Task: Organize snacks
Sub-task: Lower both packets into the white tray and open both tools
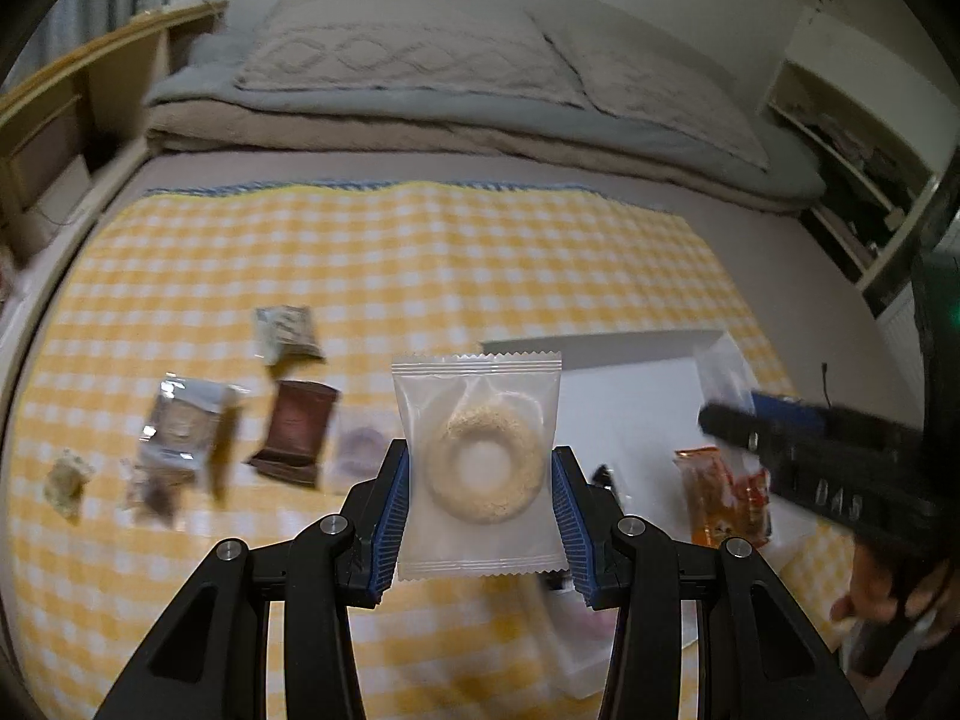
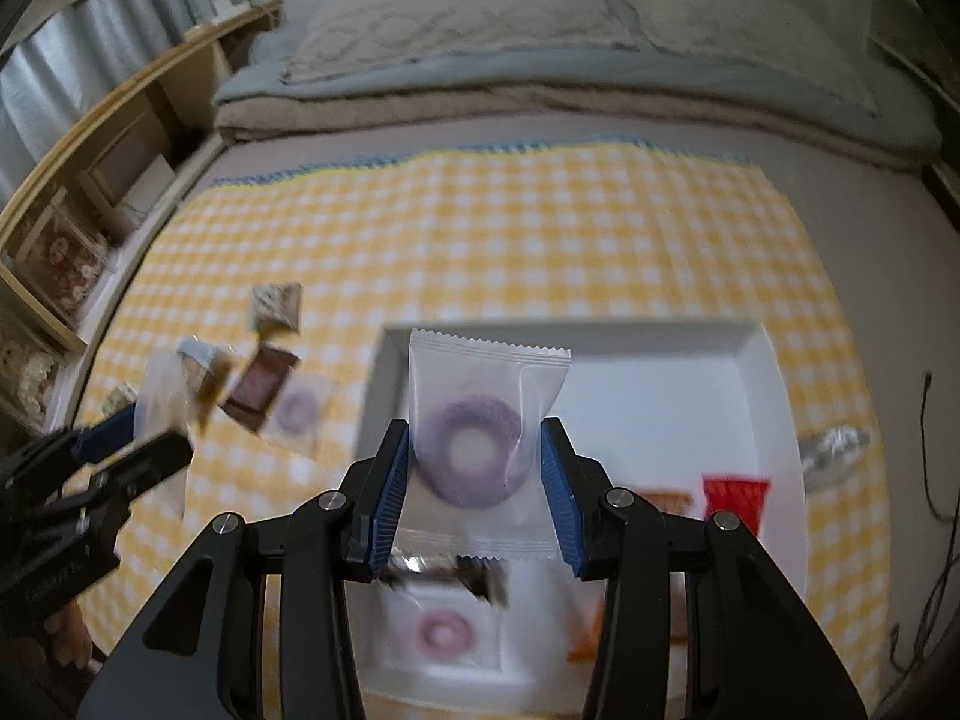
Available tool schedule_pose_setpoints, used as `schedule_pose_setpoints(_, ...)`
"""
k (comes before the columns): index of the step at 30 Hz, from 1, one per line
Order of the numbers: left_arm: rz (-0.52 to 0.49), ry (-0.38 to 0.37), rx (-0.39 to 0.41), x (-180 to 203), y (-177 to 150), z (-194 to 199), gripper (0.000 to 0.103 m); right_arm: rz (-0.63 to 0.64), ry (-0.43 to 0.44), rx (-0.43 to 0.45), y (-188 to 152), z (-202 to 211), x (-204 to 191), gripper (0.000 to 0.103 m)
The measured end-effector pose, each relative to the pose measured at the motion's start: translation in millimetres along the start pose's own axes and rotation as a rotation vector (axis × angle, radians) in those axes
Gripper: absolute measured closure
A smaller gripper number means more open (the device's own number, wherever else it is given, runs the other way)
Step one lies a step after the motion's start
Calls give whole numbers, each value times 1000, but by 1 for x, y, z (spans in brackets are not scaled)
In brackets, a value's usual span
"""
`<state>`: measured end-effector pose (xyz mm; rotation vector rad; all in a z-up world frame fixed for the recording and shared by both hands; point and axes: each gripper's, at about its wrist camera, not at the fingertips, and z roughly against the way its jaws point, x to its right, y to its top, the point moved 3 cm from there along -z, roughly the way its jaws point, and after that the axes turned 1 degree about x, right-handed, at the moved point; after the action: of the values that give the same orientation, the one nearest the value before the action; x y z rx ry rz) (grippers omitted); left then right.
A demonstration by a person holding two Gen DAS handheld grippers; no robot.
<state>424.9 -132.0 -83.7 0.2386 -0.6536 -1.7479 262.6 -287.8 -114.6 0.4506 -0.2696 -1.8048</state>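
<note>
Left claw (image 1: 480, 480) grips white doughnut packet (image 1: 478, 462) upright.

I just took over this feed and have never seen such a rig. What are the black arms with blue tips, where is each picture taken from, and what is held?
No robot: a person holds a two-finger claw in each hand, each with its own camera looking along its fingers. In the left view, the left claw grips a clear packet with a pale ring snack. In the right view, the right claw grips a packet with a purple ring snack over a white tray. More wrapped snacks lie on the yellow checked cloth.
</note>
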Motion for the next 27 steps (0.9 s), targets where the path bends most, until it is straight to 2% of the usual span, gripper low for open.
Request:
schedule_pose_setpoints(7,20,-47,-66,21,12,-47,59,-8,21,-99,-37,-18,20,59)
schedule_pose_setpoints(15,47,-80,-83,38,21,-99,56,-15,48,-168,-65,-29,34,59)
schedule_pose_setpoints(16,45,-86,-78,40,22,-103,50,-17,49,-169,-66,-29,35,59)
schedule_pose_setpoints(19,27,-76,-65,44,19,-108,21,-24,51,-161,-67,-30,41,59)
schedule_pose_setpoints(22,-6,-57,-74,46,14,-110,15,-38,72,-145,-65,-32,44,53)
schedule_pose_setpoints(27,-34,-27,-77,42,7,-100,10,-31,36,-150,-63,-35,44,29)
